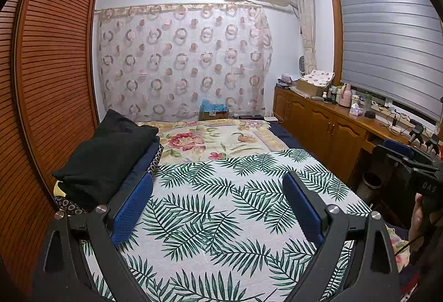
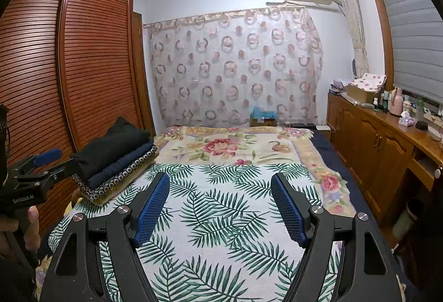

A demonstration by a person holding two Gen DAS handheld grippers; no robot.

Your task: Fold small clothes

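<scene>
Both units hover over the bed (image 2: 329, 152), nothing held. Left hand-held gripper (image 1: 218, 207) has its blue pads spread wide, empty; right hand-held gripper (image 2: 220, 207) likewise spread and empty. Below them the palm-leaf sheet (image 2: 221, 207) lies flat and bare, no loose garment on it in either view. The task's things are the stack of folded clothes (image 2: 116, 158) at about 10 o'clock from the right unit, on the bed's left edge next to the slatted wardrobe (image 2: 91, 66): black piece (image 1: 108, 149) on top, navy piece (image 2: 121, 167) under it, a circle-print piece (image 2: 119, 180) at the bottom, edges roughly lined up. From the left unit the same stack sits at about 10 to 11 o'clock, just past its left pad. Floral blanket (image 1: 218, 138) covers the far half of the bed at 12 o'clock, ring-pattern curtain (image 1: 182, 58) behind it. Wooden cabinet (image 2: 379, 141) with bottles and boxes along 2 to 3 o'clock; the tabletop clutter looks unrelated. Judgement: three pieces look finished and stacked, and no unfolded item shows on the work area, so the run is either at its end or between garments. Whether more clothes wait outside the frames cannot be told. If any remain, the next one needs laying flat on the palm-leaf sheet.
</scene>
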